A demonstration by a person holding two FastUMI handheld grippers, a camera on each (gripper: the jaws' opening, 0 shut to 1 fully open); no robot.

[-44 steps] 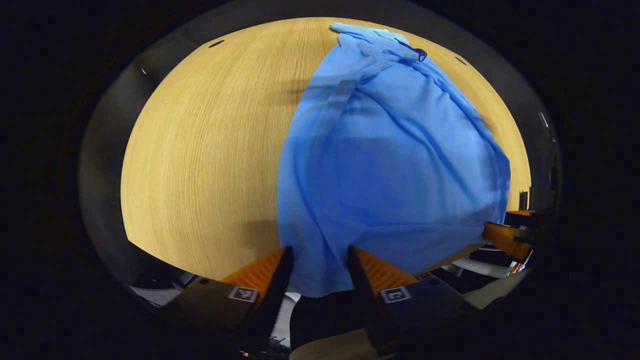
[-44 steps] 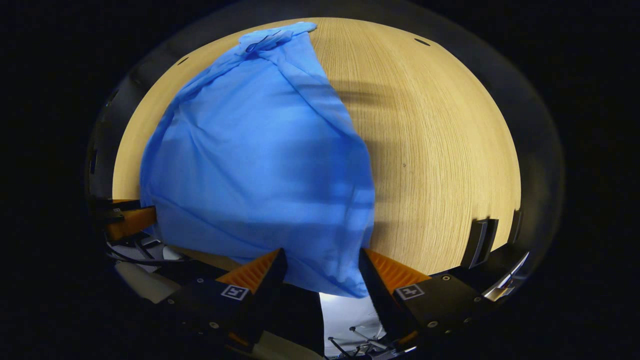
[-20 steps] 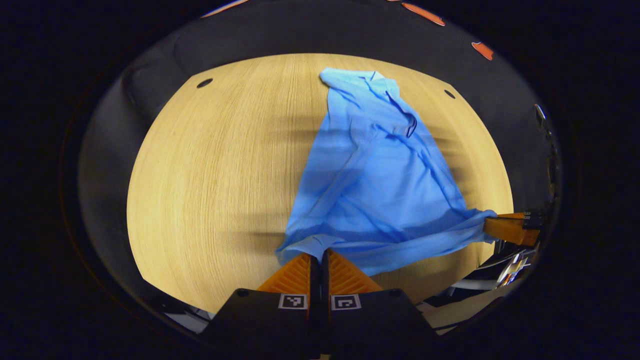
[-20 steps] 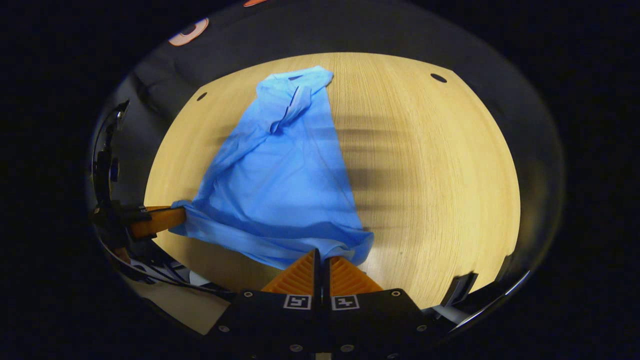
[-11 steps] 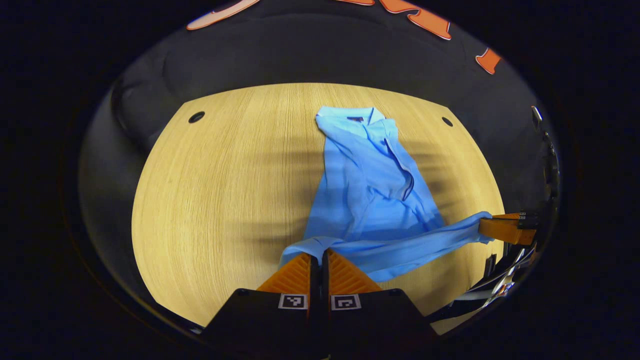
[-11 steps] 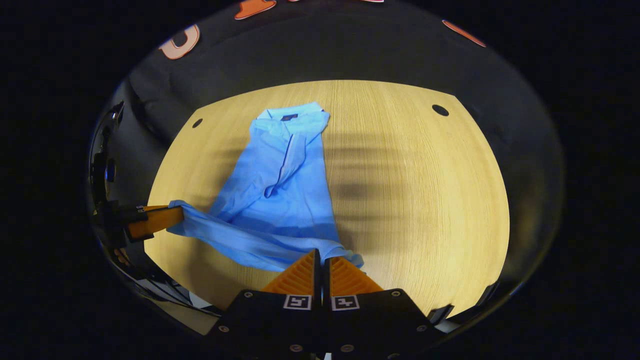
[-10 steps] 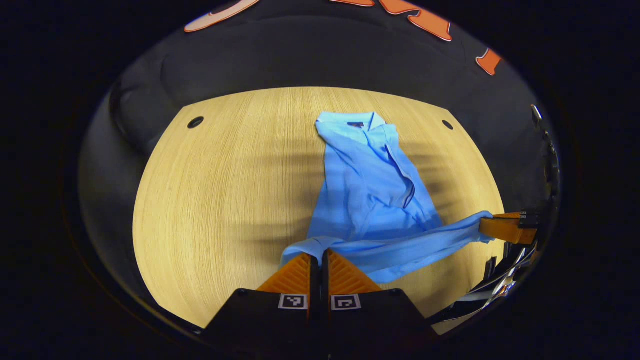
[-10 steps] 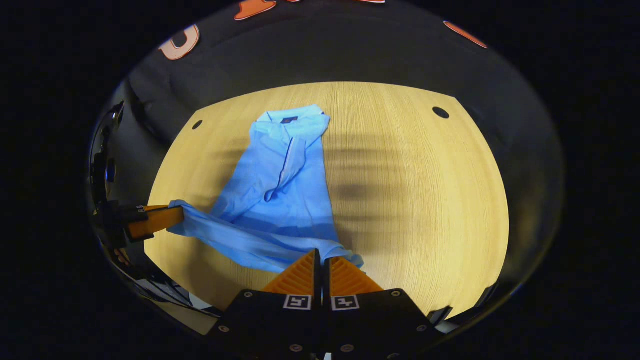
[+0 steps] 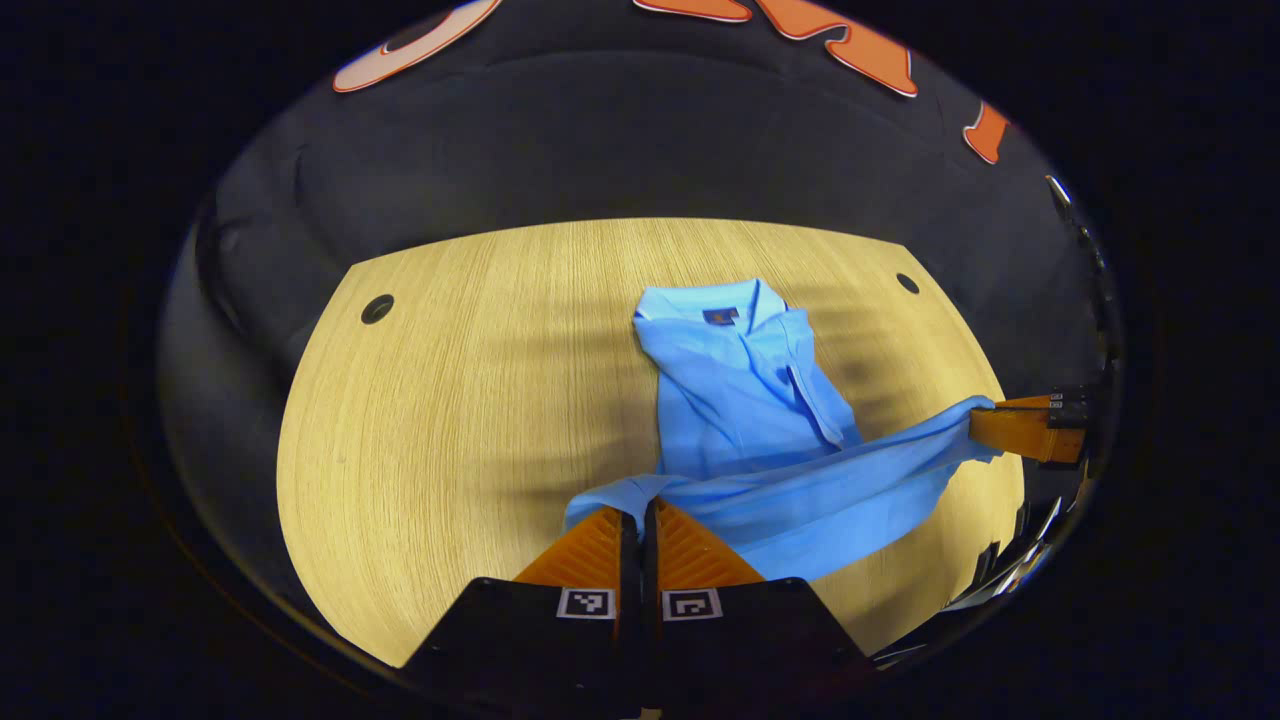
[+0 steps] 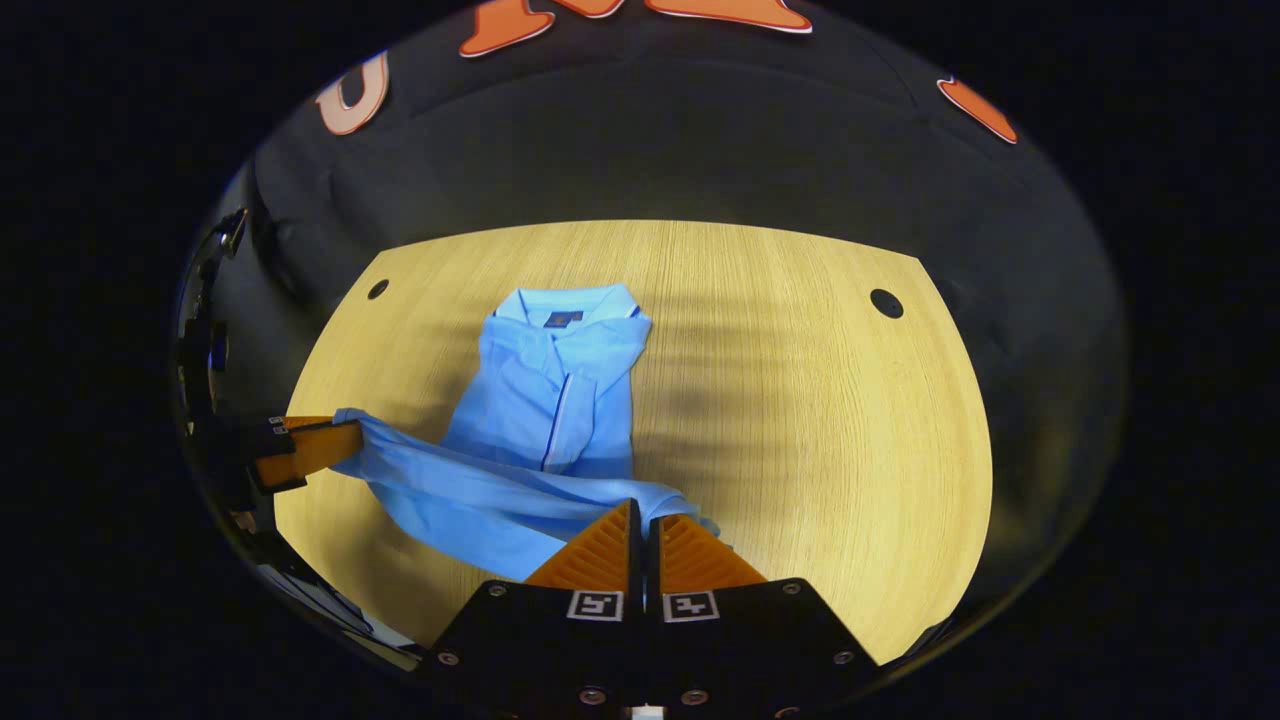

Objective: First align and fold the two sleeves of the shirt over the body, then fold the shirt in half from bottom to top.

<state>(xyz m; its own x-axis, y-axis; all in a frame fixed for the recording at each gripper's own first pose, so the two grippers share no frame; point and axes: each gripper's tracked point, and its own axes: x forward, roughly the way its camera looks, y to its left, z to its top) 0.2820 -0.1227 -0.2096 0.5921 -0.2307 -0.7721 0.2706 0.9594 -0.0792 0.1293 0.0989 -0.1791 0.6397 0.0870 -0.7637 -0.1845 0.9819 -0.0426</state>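
Bottom-to-top fold judged under way. Light blue collared shirt (image 9: 745, 400) is lying on the pale wood-grain table (image 9: 450, 400), collar at the far end. Hem corners are pinched and lifted by the left gripper (image 9: 640, 512) and right gripper (image 10: 644, 512), jaws closed on cloth. Next move calls for both corners carried level to the collar. Black cloth wall (image 10: 650, 150) is seen behind.

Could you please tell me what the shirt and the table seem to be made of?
The shirt looks like a thin, soft woven or knit fabric, light blue and matte: it drapes, wrinkles and sags between the left gripper and right gripper. The exact fibre cannot be told. The table looks like light wood or a wood-look laminate, with fine straight grain lines and a smooth, slightly satin surface.
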